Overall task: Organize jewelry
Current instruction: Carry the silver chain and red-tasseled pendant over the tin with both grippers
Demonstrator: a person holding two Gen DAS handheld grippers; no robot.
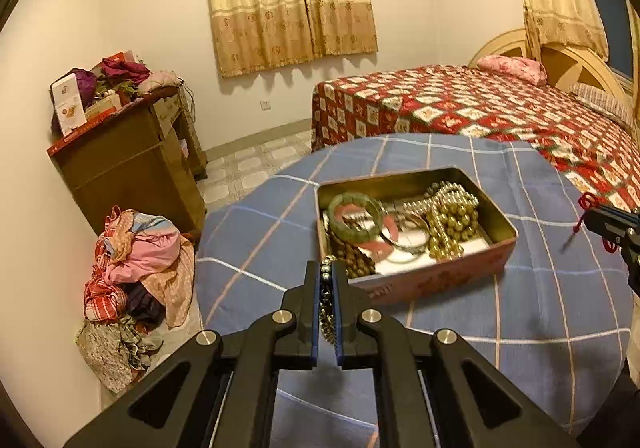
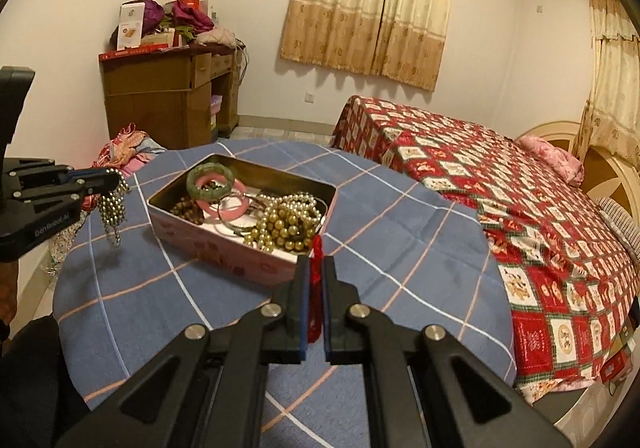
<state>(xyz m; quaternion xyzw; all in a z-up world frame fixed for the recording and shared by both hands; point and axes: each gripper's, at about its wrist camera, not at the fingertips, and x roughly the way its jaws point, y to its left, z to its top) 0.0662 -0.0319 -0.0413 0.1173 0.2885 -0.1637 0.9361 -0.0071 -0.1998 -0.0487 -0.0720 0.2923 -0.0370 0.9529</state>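
A pink tin box (image 1: 432, 280) (image 2: 224, 244) sits on a round table under a blue checked cloth (image 1: 540, 328) (image 2: 160, 300). Inside lie a green bangle (image 1: 354, 218) (image 2: 210, 179), a pink bangle (image 2: 230, 208), metal bangles and gold bead strands (image 1: 452, 224) (image 2: 288, 226). My left gripper (image 1: 329, 268) (image 2: 114, 180) is shut on a gold bead necklace (image 1: 326, 300) (image 2: 112, 208), which hangs above the cloth left of the tin. My right gripper (image 2: 317, 264) (image 1: 590, 214) is shut on a red cord (image 2: 316, 280) (image 1: 588, 204), held right of the tin.
A bed with a red patterned cover (image 1: 500, 104) (image 2: 540, 216) stands beyond the table. A brown cabinet piled with clutter (image 1: 128, 152) (image 2: 168, 96) stands by the wall. A heap of clothes (image 1: 136, 276) lies on the floor at the left.
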